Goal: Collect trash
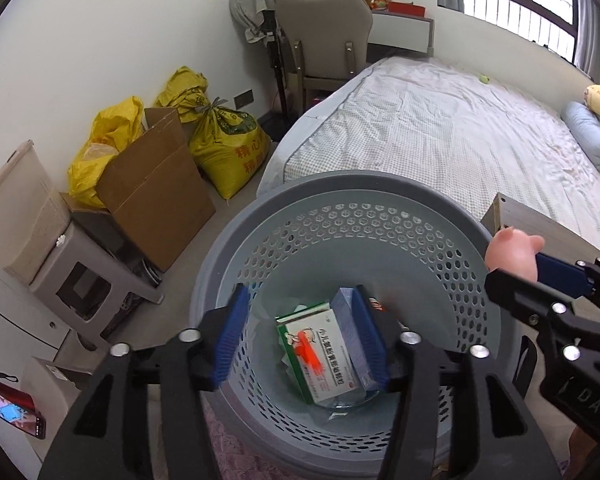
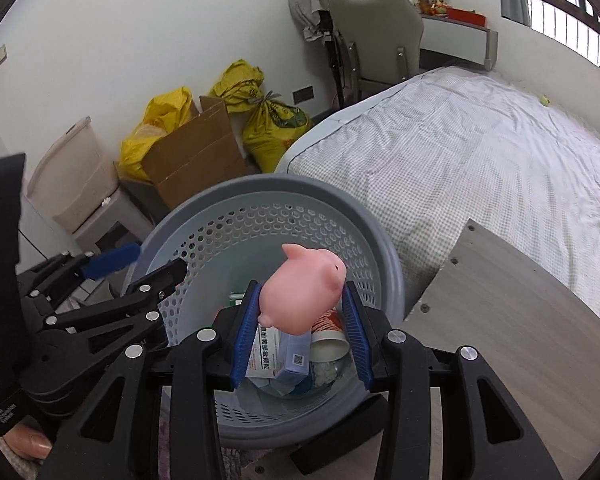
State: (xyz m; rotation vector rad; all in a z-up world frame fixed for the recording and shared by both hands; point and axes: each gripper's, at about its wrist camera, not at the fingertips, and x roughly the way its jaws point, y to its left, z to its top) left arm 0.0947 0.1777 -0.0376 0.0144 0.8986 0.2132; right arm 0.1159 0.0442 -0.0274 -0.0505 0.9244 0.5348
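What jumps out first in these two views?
The pink toy pig, between the right gripper jaws, which look slightly open, poised over the grey perforated basket. Below it, medicine boxes and a paper cup lie in the basket's bottom. The left gripper hangs open and empty over the same basket.

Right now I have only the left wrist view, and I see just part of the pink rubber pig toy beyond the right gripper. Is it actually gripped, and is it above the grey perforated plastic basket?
Observer: Yes. The blue fingers of the right gripper pinch the pink rubber pig toy from both sides, directly above the opening of the grey perforated plastic basket.
Operator: Does the left gripper hide anything in the basket from me?
Observer: A tipped-over white paper cup with red print, beside the pale blue carton.
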